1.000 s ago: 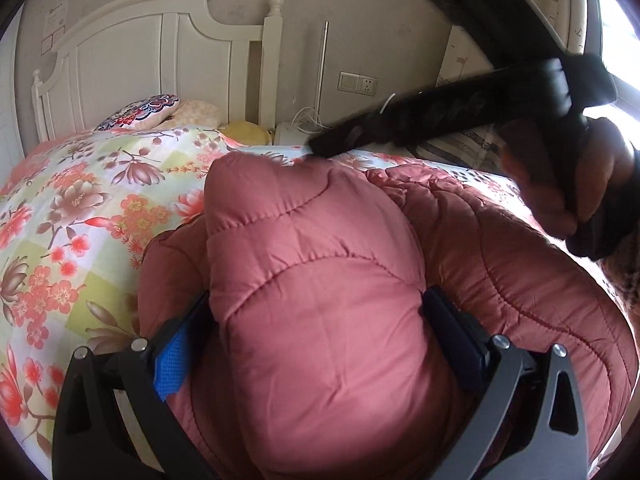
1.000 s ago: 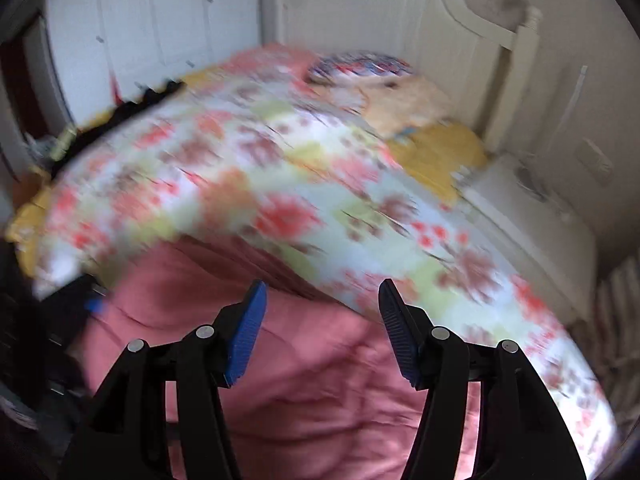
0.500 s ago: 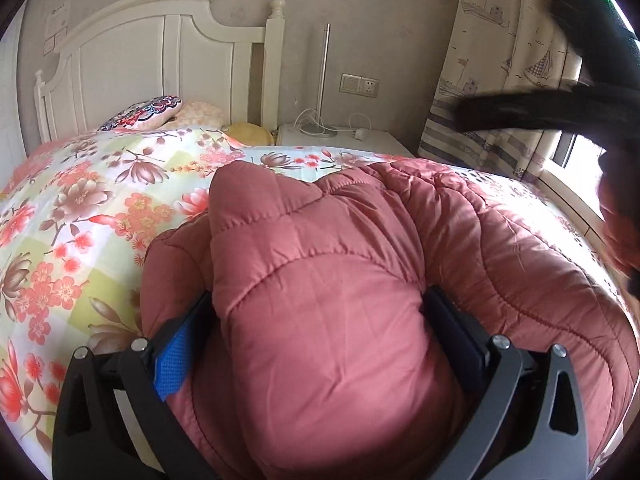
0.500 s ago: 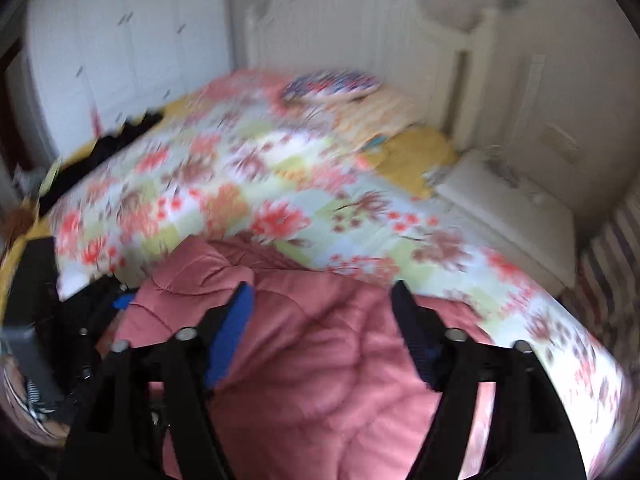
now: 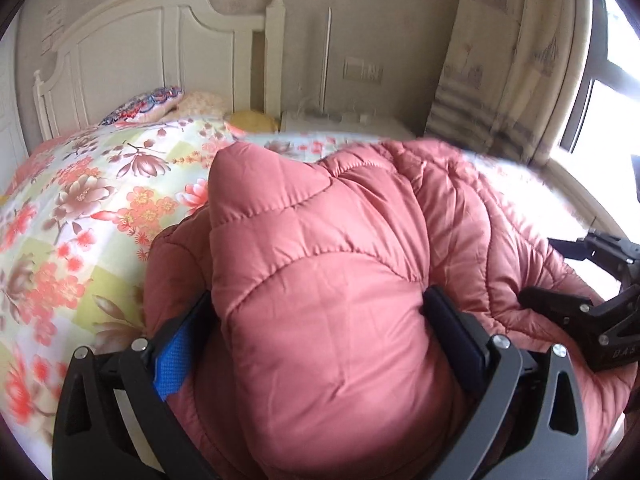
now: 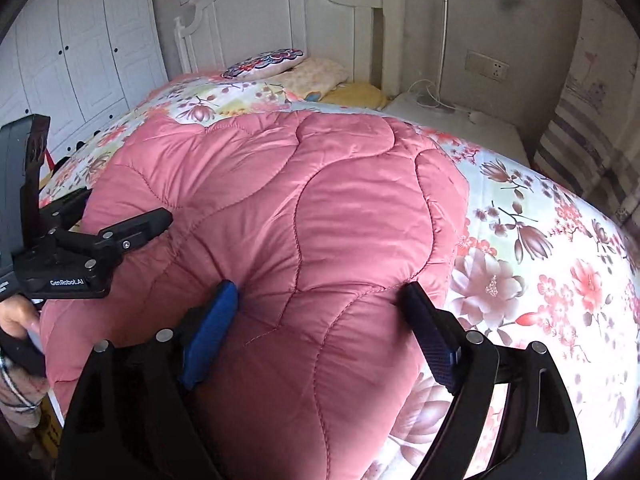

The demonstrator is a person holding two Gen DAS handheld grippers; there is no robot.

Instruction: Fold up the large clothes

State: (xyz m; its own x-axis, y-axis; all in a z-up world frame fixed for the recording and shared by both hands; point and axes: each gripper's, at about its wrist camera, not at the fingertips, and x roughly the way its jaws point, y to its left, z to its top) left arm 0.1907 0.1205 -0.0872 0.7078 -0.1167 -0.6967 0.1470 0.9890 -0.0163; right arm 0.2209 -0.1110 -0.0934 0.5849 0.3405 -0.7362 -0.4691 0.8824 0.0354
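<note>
Now the pink quilted coat (image 5: 320,280) lies bunched on the bed (image 5: 80,208), and both tools are at it. Left hand-held gripper (image 5: 320,332): its two pads pinch a thick puffed fold of the coat, which bulges up between them and blocks most of the view ahead. Right hand-held gripper (image 6: 320,320): its jaws have just been opening and stand spread, a broad hump of the coat lying between the pads, which sit at its sides; whether they press on it I cannot tell. Seen from the right wrist, the left tool's black body and a hand (image 6: 16,320) show just to the left of the jaws, against the coat's edge. Beyond the coat, ahead of both tools, the floral bedspread runs to a white headboard (image 6: 288,4) with pillows (image 6: 280,66). A nightstand (image 6: 460,120) stands ahead to the right, a striped curtain (image 5: 500,80) farther right, and white wardrobe doors (image 6: 72,40) ahead to the left.
</note>
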